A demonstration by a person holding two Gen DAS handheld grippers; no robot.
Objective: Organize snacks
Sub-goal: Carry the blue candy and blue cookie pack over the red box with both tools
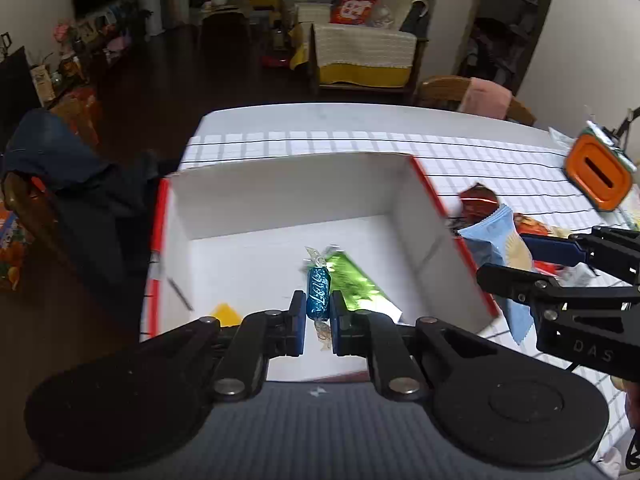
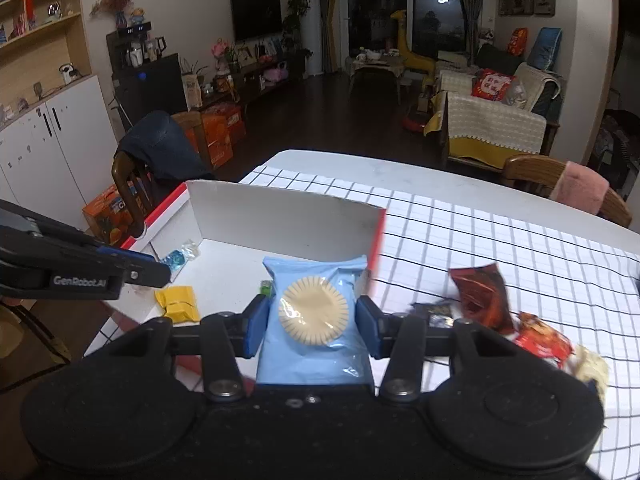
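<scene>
A white box with red edges (image 1: 280, 192) stands open on the checked tablecloth; it also shows in the right wrist view (image 2: 280, 220). My left gripper (image 1: 318, 312) is shut on a blue foil candy (image 1: 318, 294) and holds it over the box. A green packet (image 1: 356, 284) and a yellow packet (image 1: 224, 314) lie inside. My right gripper (image 2: 312, 320) is shut on a light blue biscuit packet (image 2: 316, 320) at the box's near right corner; the packet also shows in the left wrist view (image 1: 496, 248).
Loose snacks lie on the cloth right of the box: a dark red packet (image 2: 482, 300), a red-orange packet (image 2: 544, 340), a small dark packet (image 2: 434, 312). An orange holder (image 1: 600, 172) stands far right. Chairs (image 2: 560, 184) ring the table.
</scene>
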